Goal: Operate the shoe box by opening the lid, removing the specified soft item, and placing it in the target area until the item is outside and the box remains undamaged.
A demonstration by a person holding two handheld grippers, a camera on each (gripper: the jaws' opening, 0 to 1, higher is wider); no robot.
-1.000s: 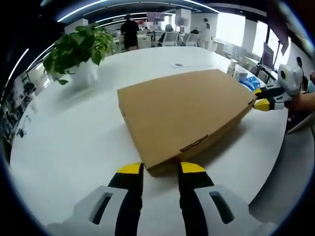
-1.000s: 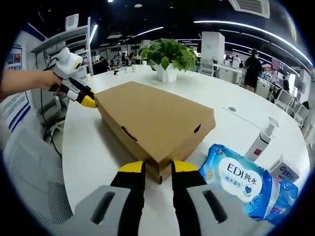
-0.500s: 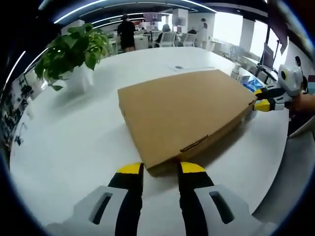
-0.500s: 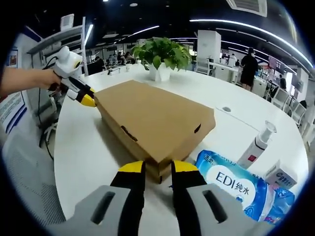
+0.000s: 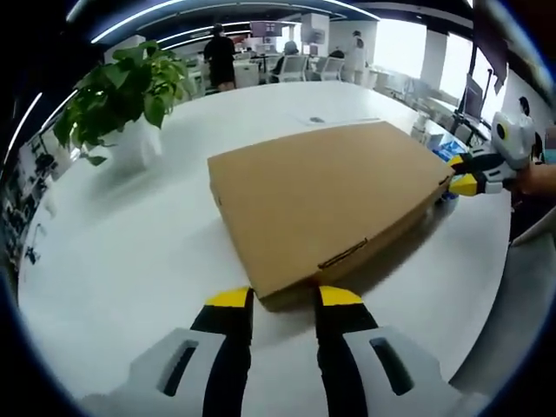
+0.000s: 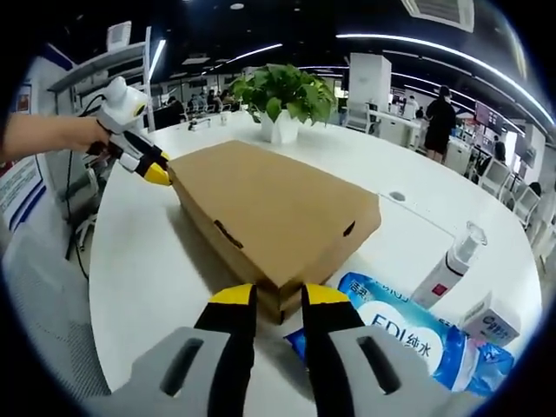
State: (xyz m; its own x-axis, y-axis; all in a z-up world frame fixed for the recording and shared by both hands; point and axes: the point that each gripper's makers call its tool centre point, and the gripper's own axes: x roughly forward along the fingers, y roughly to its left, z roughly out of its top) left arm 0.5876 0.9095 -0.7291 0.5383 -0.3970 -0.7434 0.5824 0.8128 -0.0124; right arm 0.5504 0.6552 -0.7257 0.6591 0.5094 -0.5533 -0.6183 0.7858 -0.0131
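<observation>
A flat brown cardboard shoe box (image 5: 321, 200) with its lid down lies over the round white table (image 5: 122, 261). My left gripper (image 5: 284, 298) is shut on the box's near corner, one yellow-tipped jaw on each side of it. At the opposite corner my right gripper (image 6: 278, 295) is shut on the box (image 6: 269, 208) in the same way. The right gripper (image 5: 465, 180) shows at the box's far right corner in the left gripper view. The left gripper (image 6: 149, 169), held by a hand, shows at the box's far left corner in the right gripper view.
A potted green plant (image 5: 122, 91) stands on the table behind the box, also seen as the plant (image 6: 282, 95). A blue tissue pack (image 6: 408, 334) lies partly under the box corner. A pump bottle (image 6: 452, 261) and a small carton (image 6: 491, 323) stand beside it. People stand far back.
The box stays fixed between both grippers while the plant drifts left and the tissue pack slides left under the box corner: box and grippers have shifted together over the table.
</observation>
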